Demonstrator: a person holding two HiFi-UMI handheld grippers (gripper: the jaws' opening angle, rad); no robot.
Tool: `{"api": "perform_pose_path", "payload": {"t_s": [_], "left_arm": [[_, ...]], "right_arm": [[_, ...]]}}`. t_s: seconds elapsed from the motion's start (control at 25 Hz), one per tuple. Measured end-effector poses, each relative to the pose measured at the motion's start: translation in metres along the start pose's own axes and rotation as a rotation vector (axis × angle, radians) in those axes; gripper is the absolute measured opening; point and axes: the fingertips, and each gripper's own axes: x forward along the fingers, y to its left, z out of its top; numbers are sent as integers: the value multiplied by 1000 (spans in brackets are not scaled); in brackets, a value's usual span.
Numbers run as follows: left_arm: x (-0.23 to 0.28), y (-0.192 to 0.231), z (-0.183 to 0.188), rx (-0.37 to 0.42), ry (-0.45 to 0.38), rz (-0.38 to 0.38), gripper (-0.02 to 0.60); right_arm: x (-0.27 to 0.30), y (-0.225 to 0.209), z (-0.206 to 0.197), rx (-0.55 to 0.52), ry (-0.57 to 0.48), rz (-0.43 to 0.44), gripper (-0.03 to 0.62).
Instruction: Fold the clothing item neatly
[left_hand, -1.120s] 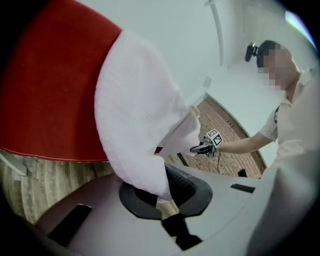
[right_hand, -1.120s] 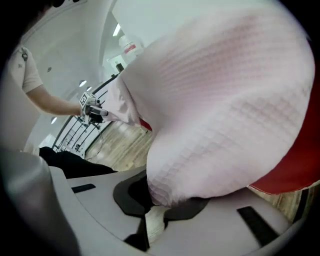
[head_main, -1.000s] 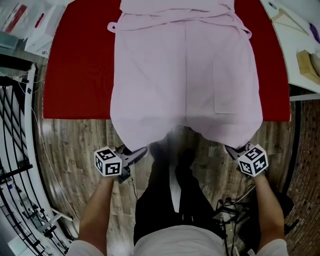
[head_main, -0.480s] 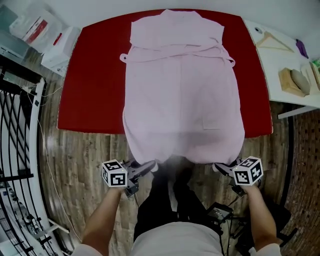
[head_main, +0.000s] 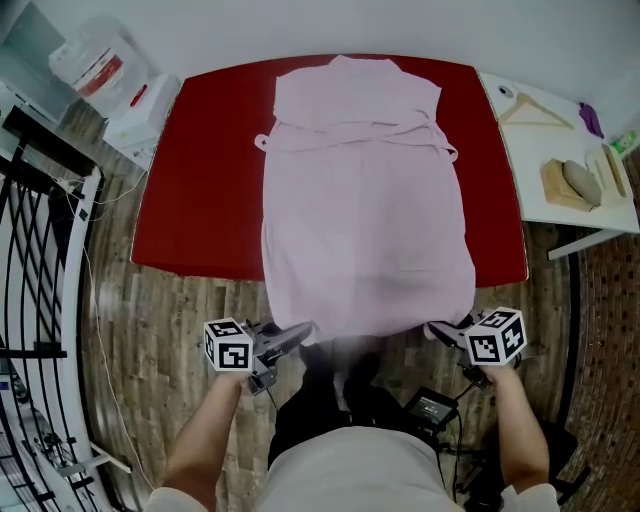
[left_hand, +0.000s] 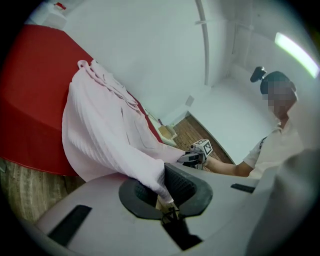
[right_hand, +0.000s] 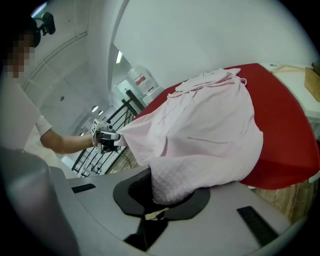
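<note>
A pale pink robe (head_main: 365, 200) lies lengthwise on the red table (head_main: 200, 200), collar at the far end, belt tied across the waist. Its hem hangs past the near edge. My left gripper (head_main: 300, 333) is shut on the hem's left corner, and the fabric (left_hand: 100, 130) bunches between its jaws (left_hand: 162, 189). My right gripper (head_main: 437, 331) is shut on the right corner, where quilted cloth (right_hand: 205, 125) fills its jaws (right_hand: 160, 197). The hem stretches between the two. Each gripper view shows the other gripper: the right (left_hand: 198, 151) and the left (right_hand: 106, 136).
A white side table (head_main: 530, 150) at the right carries a wooden hanger (head_main: 540, 105) and wooden blocks (head_main: 575, 180). A black metal rack (head_main: 40, 260) stands at the left, white boxes (head_main: 120, 85) at the far left. Cables and a black device (head_main: 430, 405) lie on the wood floor by my legs.
Both grippers have risen with the hem corners still in them. The hanging part of the robe looks shorter, and the head view now takes in the whole table.
</note>
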Motion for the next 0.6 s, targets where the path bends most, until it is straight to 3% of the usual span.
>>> {"api": "perform_pose_path", "payload": {"t_s": [0.6], "left_arm": [[-25,-33,77,43,-70,-48,14]], "right_arm": [[-40,14,87,-67,-103,64,42]]}}
